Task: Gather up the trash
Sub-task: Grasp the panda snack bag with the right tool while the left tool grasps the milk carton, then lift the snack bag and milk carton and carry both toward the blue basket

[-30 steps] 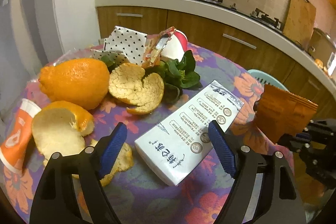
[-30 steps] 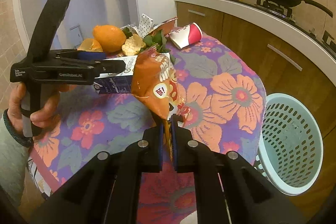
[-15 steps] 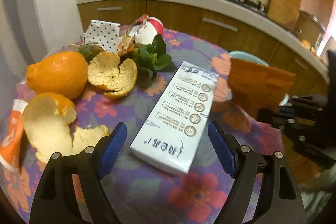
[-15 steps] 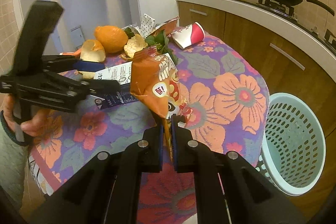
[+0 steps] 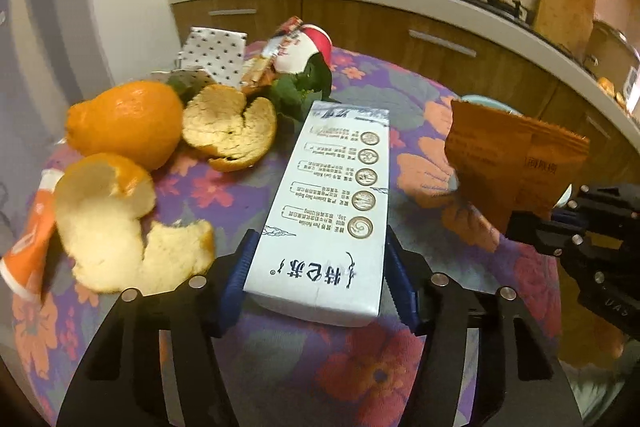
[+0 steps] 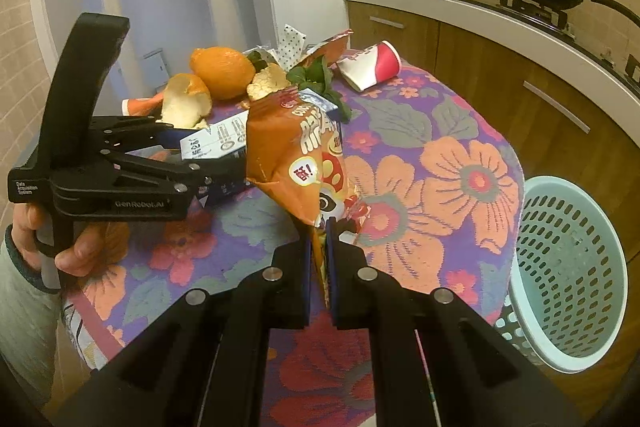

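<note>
My left gripper (image 5: 316, 279) is shut on the near end of a white milk carton (image 5: 336, 203) lying on the flowered tablecloth (image 5: 304, 367); the carton also shows in the right wrist view (image 6: 218, 143). My right gripper (image 6: 319, 259) is shut on the corner of an orange snack bag (image 6: 296, 155) and holds it above the table; the bag also shows in the left wrist view (image 5: 512, 163). A light blue trash basket (image 6: 568, 259) stands on the floor to the right of the table.
Orange peels (image 5: 116, 227), a whole orange (image 5: 128, 123), a red and white paper cup (image 6: 370, 67), green leaves (image 5: 304, 91), a dotted paper (image 5: 216, 51) and an orange cup (image 5: 28, 243) lie on the table. A kitchen counter (image 6: 520, 31) runs behind.
My left gripper moved forward and closed from wide open onto the milk carton. My right gripper kept holding the snack bag almost still.
</note>
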A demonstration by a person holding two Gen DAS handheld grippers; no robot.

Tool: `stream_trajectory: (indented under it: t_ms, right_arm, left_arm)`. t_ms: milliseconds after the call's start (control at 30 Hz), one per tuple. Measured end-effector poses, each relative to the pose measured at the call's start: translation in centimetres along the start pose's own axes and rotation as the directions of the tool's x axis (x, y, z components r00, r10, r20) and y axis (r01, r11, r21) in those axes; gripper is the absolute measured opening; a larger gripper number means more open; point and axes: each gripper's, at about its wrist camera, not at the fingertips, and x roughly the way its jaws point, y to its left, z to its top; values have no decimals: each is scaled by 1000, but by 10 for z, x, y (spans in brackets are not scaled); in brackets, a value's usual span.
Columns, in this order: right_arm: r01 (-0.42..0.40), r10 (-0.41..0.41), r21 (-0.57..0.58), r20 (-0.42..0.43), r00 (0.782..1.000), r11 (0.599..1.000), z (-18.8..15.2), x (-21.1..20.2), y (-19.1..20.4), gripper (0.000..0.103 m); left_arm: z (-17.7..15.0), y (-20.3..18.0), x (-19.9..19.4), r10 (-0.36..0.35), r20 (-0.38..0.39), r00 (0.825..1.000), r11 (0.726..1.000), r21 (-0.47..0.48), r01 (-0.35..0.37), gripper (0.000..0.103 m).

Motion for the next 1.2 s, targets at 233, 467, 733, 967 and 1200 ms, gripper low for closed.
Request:
stream_trajectory:
  t_ms: [233, 467, 733, 967, 1200]
  right_arm:
    - [-38, 38, -46, 2, 999, 998, -3, -3, 14, 29]
    - [-82, 83, -52, 34, 996, 995, -5, -11, 15, 72]
    - [-130, 130, 1, 8, 992, 992, -1, 4, 8, 79]
    - [-117, 118, 95, -10, 993, 989, 5, 26, -10, 79]
    - [-112, 114, 56, -36, 993, 992, 1, 38, 3, 79]
  left_arm:
    - [-9, 8, -23, -1, 72, 997, 997, -74, 6, 53]
    - [-9, 12, -37, 2, 121, 993, 994, -105, 10, 53]
    - [-14, 17, -44, 6, 154, 988, 992, -129, 14, 53]
    - [-14, 19, -50, 3, 177, 984, 991, -135, 21, 53]
    - [-15, 15, -51, -2, 187, 982, 992, -123, 25, 53]
